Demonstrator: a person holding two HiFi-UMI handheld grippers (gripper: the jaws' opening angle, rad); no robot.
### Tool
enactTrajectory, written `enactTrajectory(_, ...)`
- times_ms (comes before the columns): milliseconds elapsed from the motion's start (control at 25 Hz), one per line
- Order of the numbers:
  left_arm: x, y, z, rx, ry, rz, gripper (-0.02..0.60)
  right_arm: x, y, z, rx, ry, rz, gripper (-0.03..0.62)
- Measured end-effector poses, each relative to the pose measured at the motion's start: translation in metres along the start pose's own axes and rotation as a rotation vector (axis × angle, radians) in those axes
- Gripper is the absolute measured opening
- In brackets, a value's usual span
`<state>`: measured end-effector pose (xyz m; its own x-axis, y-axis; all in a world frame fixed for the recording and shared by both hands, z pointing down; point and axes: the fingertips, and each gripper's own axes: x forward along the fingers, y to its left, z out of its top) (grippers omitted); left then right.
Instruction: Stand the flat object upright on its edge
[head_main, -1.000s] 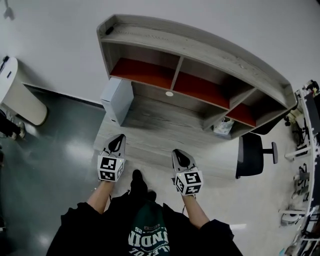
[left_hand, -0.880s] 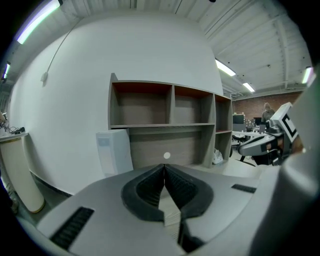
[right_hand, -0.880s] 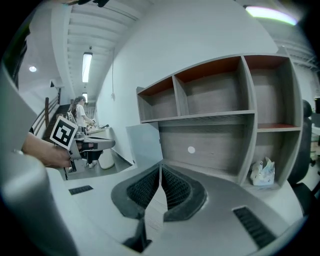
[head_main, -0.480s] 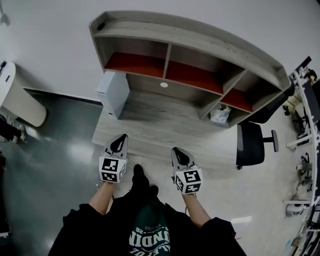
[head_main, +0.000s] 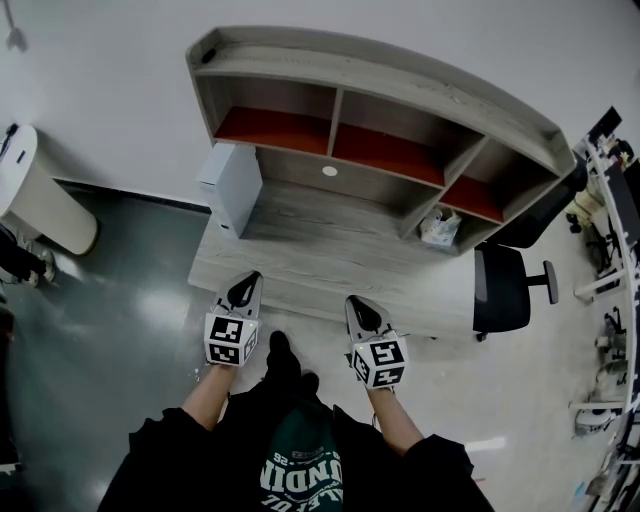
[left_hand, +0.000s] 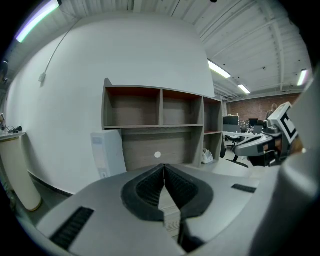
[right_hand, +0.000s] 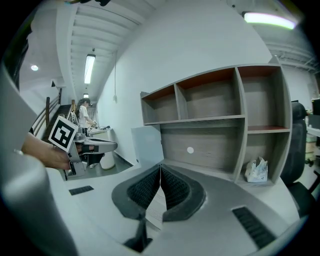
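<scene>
A flat white box stands upright at the back left of the grey wooden desk, beside the shelf unit; it also shows in the left gripper view and the right gripper view. My left gripper hovers over the desk's front edge, shut with nothing between its pads. My right gripper hangs level with it, further right, also shut and empty. Both are well short of the box.
A shelf unit with red-floored compartments stands on the desk's back. A white bag sits in its lower right nook. A black office chair is to the right, a white rounded cabinet to the left.
The head view has shifted a little, so the desk and grippers sit slightly differently in the frame. Both grippers stay shut and empty over the desk's front edge.
</scene>
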<state>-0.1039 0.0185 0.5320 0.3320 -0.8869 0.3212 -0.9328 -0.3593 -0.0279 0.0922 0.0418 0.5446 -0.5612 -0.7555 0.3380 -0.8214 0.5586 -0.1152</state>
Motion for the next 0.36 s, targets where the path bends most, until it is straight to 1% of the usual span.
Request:
enactTrajectory(160,-0.0007,0.0003,-0.0024,-0.002,0.005,0.002,0.015,0.0008,0.0013,-0.0013,0.001,-0.002,0.005,0.035)
enactTrajectory(360,-0.0039,-0.0036,-0.0082,0.004,0.026,-0.015,0.015,-0.0053,0.0040,-0.0082,0.027,0.005,-0.006,0.035)
